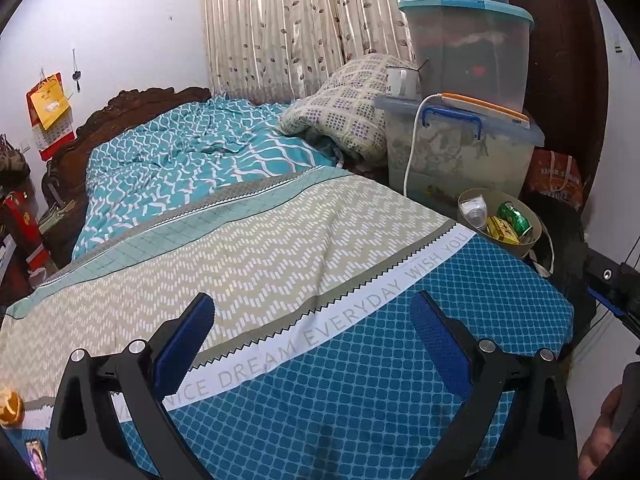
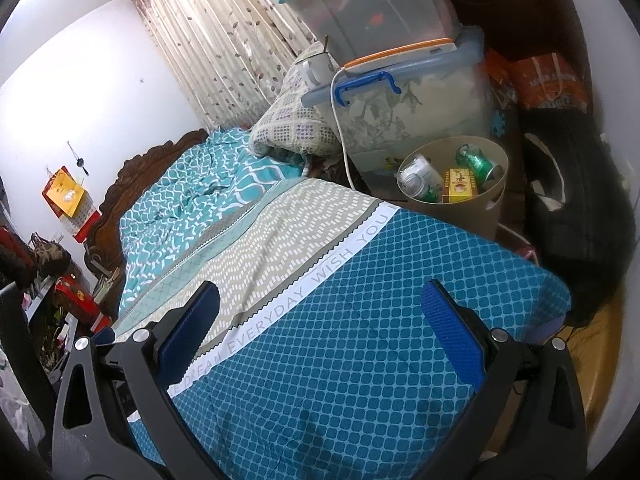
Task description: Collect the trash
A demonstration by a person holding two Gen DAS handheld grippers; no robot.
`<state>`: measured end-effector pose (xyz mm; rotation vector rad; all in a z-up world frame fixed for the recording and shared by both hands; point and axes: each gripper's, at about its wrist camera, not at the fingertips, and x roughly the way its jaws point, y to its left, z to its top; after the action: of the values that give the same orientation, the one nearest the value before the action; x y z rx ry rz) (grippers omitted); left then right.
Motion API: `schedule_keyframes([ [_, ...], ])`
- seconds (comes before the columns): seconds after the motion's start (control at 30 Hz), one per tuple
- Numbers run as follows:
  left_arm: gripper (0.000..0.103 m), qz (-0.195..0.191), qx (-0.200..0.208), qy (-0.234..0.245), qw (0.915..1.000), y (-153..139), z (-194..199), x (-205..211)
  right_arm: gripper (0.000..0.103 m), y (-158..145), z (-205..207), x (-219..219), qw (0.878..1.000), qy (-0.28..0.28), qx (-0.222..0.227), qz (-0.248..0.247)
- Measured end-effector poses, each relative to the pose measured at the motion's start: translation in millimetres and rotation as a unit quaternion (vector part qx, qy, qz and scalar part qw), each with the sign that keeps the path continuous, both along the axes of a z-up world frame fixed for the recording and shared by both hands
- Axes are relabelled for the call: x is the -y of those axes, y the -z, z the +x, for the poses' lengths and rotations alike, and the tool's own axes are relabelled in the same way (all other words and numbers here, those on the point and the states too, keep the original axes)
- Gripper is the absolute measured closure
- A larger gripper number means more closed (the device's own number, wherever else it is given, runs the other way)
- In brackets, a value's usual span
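Both tools are held above the near end of the bed [image 1: 360, 380]: the left gripper [image 1: 312, 312] and the right gripper [image 2: 320, 300] are each spread wide, with nothing between the blue pads. Trash is found in the beige bin [image 2: 496, 196] at the far right corner: a green can [image 2: 478, 164], a yellow box [image 2: 460, 184], a clear bottle [image 2: 418, 180]. An orange peel [image 1: 10, 406] is noted at the near left.

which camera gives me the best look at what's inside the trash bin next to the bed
The right wrist view: the bin sits closer and larger there, with a green can, a yellow box and a clear bottle readable inside. The left wrist view shows the same bin smaller, farther off.
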<state>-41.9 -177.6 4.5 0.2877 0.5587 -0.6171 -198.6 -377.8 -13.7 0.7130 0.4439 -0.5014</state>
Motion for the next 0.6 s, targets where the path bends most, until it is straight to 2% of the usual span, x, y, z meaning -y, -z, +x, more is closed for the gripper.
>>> schedule_keyframes([
  [0.6,0.009,-0.006,-0.001,-0.009,0.9999,-3.9,4.0,-4.8,0.003,0.2,-1.1,-10.8,1.0,-0.003,0.001,0.004],
])
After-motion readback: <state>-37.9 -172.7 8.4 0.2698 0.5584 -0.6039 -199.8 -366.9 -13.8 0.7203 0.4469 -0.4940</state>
